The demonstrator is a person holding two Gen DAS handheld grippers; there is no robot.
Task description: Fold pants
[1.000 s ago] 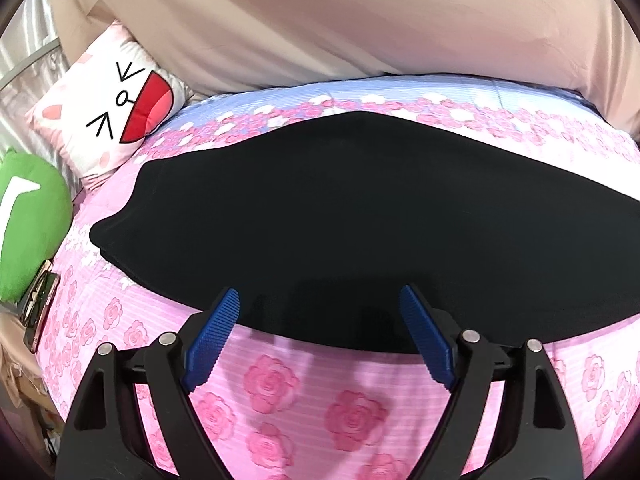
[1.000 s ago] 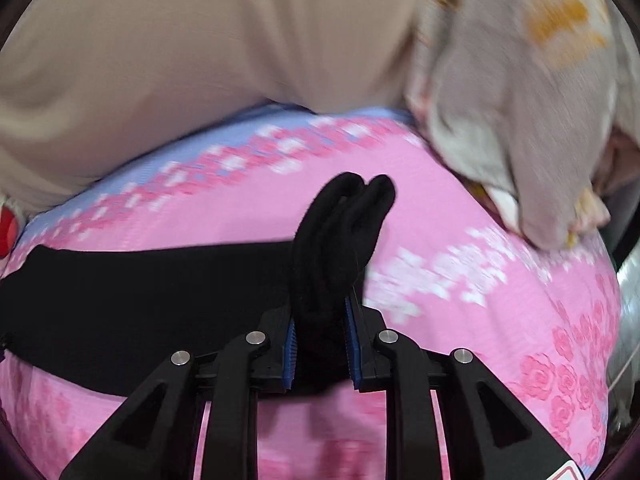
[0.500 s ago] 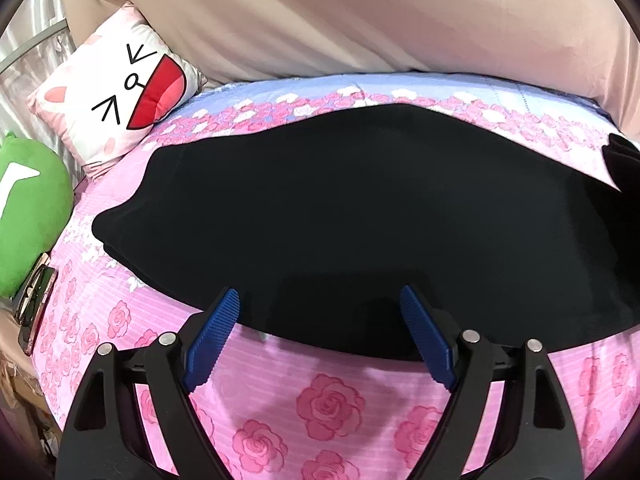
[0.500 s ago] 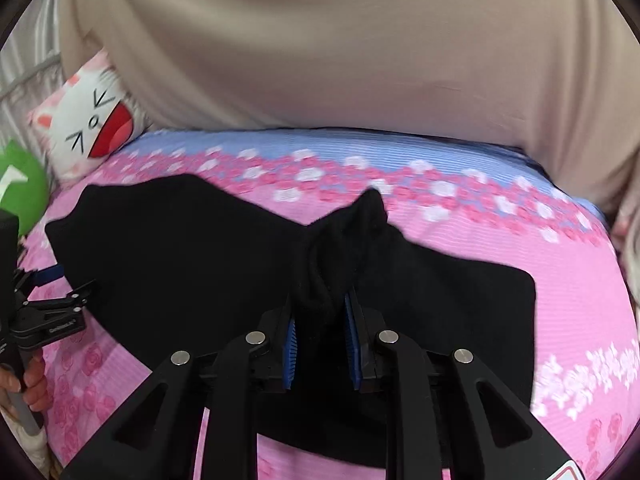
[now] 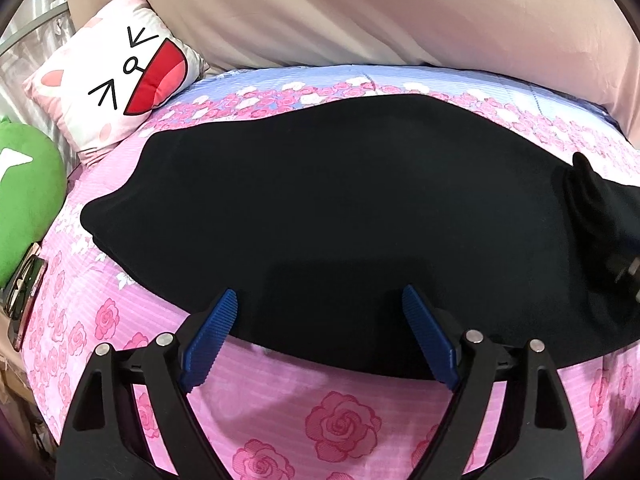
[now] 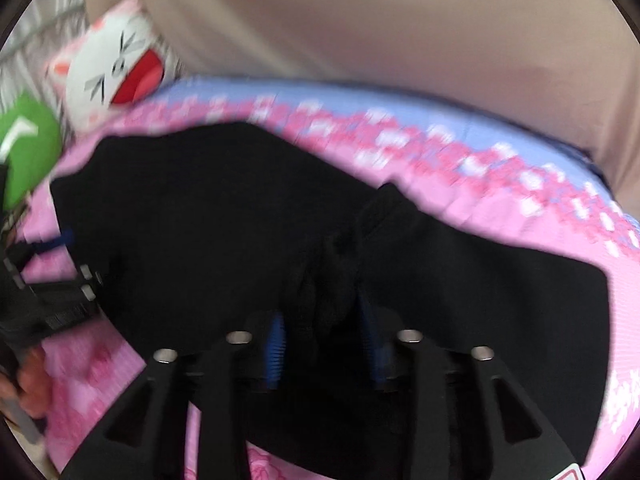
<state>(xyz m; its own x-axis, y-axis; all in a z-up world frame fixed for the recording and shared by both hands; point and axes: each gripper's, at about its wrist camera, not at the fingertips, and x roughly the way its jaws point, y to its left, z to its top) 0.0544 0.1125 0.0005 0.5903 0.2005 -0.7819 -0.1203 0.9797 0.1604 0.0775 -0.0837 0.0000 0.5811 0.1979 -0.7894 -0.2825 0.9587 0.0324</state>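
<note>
1. Left gripper (image 5: 316, 320): jaws spread wide, nothing between them, hovering over the near edge of the black pants (image 5: 320, 200), which are laid flat on the bed (image 5: 340, 420) w/ its pink rose sheet
2. Pants' long axis runs left-right across the bed; far-left end sits nearest the cat pillow (image 5: 116, 72). Waist vs cuffs can't be told
3. Right gripper (image 6: 324, 344): jaws have just been opening, a bunched fold of pants between them, grip apparently let go; view blurred
4. Step judged: right end carried over toward the left, being dropped. Next: right jaws to be cleared of the cloth, fold to be flattened & edges aligned
</note>
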